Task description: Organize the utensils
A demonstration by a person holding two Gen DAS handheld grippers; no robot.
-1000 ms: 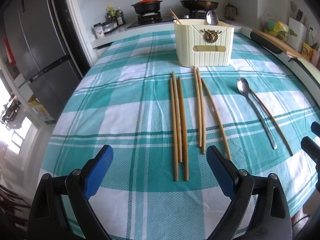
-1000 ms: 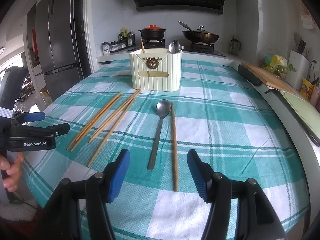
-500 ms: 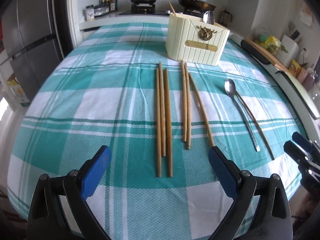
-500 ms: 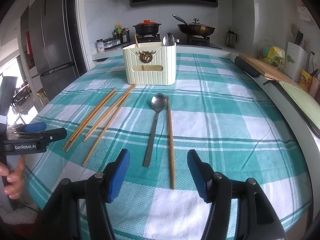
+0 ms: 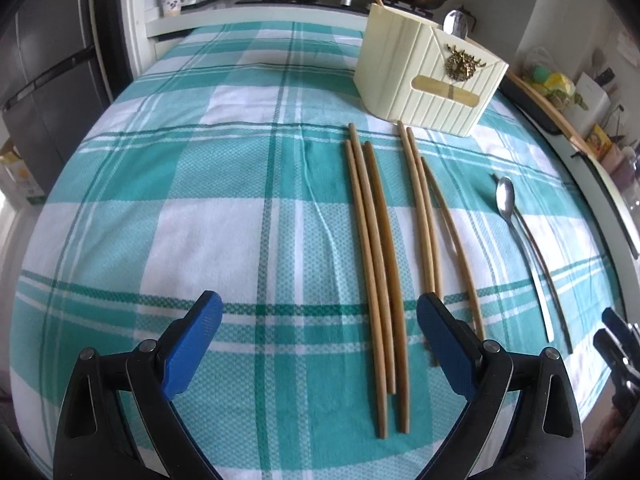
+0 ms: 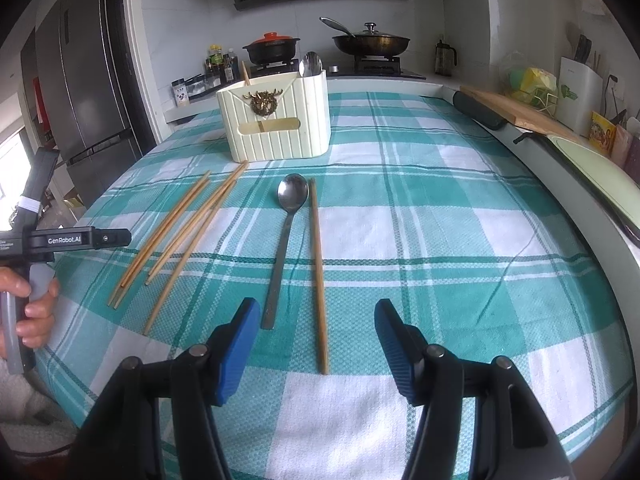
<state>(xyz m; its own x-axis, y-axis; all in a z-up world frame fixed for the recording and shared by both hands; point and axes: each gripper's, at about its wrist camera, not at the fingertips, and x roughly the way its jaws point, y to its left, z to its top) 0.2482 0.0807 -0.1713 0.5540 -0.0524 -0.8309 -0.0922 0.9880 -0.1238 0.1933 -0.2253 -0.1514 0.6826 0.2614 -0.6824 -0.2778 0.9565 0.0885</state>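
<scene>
Compared with the frames a second earlier, both grippers have come lower and closer over the cloth, so the chopsticks fill more of the left wrist view and the utensil holder sits nearer in both views. The left gripper hangs with its blue fingers spread wide and nothing between them, above the near ends of a group of three chopsticks. Just right of these lie two more chopsticks side by side and a sixth chopstick angled slightly away. The right gripper is likewise spread and empty; between and just beyond its fingers lie a metal spoon and a single chopstick, parallel and close together. The cream utensil holder stands upright at the far ends of the chopsticks, already containing a spoon and one chopstick. All rest on a table covered by a teal checked tablecloth.
</scene>
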